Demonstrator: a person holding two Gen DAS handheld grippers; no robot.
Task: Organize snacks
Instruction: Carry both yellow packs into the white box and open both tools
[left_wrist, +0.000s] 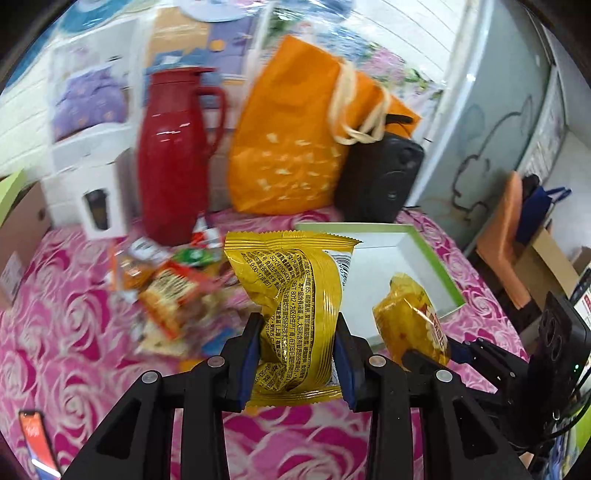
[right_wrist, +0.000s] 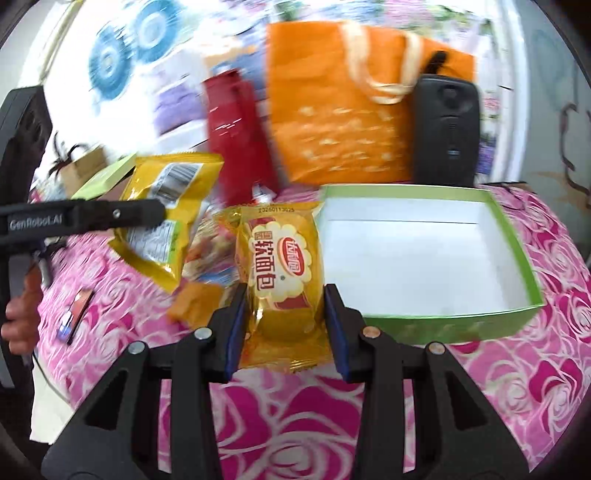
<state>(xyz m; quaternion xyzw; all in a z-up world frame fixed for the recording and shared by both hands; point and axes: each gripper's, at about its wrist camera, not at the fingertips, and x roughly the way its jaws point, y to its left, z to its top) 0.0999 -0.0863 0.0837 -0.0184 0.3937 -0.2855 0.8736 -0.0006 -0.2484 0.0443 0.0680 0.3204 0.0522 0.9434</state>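
Both grippers are loaded and raised over the pink flowered tablecloth (right_wrist: 295, 424). The left gripper (left_wrist: 297, 354) has its jaws clenched on a crumpled yellow snack packet (left_wrist: 295, 295), printed back facing the camera. The right gripper (right_wrist: 284, 325) has its jaws clamped on a bread packet (right_wrist: 280, 266), label upward, held just left of the green box (right_wrist: 443, 325).

The box interior is white and bare; nothing has been put in yet. Behind the left gripper, a loose pile of snacks (left_wrist: 166, 295) lies on the cloth. Farther back stand a red flask (left_wrist: 173, 155), an orange bag (left_wrist: 291, 140) and a black speaker (right_wrist: 445, 129).

Judgement: the carrying step is in hand. The next move calls for bringing each packet over the box rim, lowering it and releasing it flat, one gripper at a time to avoid a clash
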